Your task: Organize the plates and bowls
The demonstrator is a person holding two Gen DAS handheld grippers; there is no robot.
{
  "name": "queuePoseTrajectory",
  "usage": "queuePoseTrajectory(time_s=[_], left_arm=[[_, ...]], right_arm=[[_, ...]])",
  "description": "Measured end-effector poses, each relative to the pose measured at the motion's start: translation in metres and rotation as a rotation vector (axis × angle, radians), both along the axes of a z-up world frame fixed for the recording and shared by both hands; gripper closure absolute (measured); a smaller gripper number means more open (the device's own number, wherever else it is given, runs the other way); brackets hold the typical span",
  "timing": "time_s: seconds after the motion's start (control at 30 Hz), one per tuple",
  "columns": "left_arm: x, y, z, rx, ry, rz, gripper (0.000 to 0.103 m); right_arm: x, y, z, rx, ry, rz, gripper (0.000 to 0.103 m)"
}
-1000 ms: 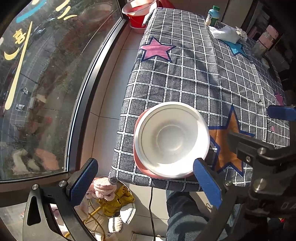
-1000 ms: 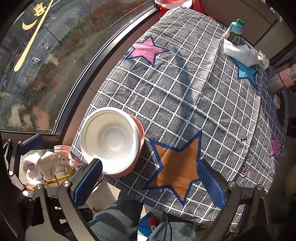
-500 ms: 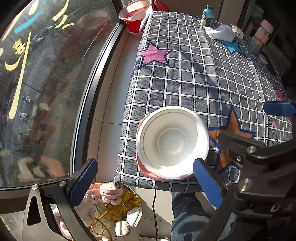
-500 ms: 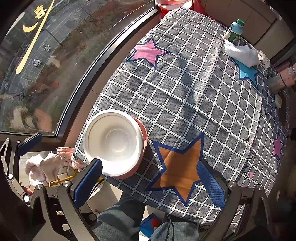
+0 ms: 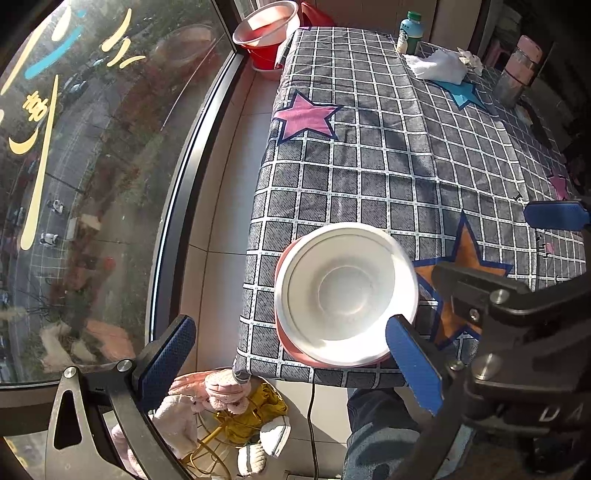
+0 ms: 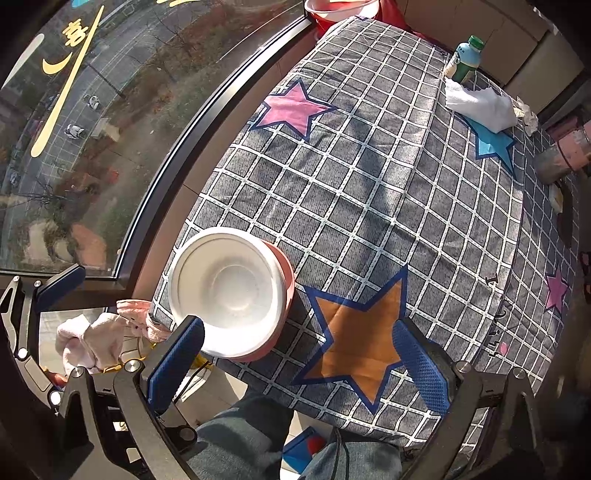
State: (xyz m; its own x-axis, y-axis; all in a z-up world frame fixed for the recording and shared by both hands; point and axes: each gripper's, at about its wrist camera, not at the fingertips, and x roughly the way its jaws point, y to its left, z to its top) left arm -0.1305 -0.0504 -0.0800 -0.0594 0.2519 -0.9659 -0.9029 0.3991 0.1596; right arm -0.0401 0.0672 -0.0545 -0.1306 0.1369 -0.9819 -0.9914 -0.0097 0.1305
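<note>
A white bowl (image 5: pixel 345 293) sits nested in a pink bowl (image 5: pixel 295 350) at the near left corner of the table; both also show in the right wrist view, the white bowl (image 6: pixel 227 291) inside the pink one (image 6: pixel 286 291). My left gripper (image 5: pixel 291 354) is open and empty, held above and in front of the bowls. My right gripper (image 6: pixel 299 363) is open and empty, above the table's near edge, just right of the bowls.
The table wears a grey checked cloth (image 5: pixel 388 155) with coloured stars. At the far end are a green-capped bottle (image 5: pixel 408 31), a white cloth (image 5: pixel 437 66) and a pink-lidded jar (image 5: pixel 517 70). A red basin stack (image 5: pixel 267 40) and a window lie left.
Both grippers have drawn back and up a little, so the stacked bowls look smaller and farther. The bowls have not moved.
</note>
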Motion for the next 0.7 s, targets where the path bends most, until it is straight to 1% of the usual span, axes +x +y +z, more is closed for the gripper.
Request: queuePoseTrajectory(time_s=[0.3,0.7], left_arm=[[0.0013,0.0032,0.0004,-0.009,0.002,-0.001,0.000],[0.0048,0.0028,0.0015,0.005,0.027,-0.011,0.000]], right_arm=[[0.0027,0.0009,0.0010,0.000,0.010,-0.011,0.001],[0.0019,0.0018,-0.0004,-0.006,0.024,-0.015,0.001]])
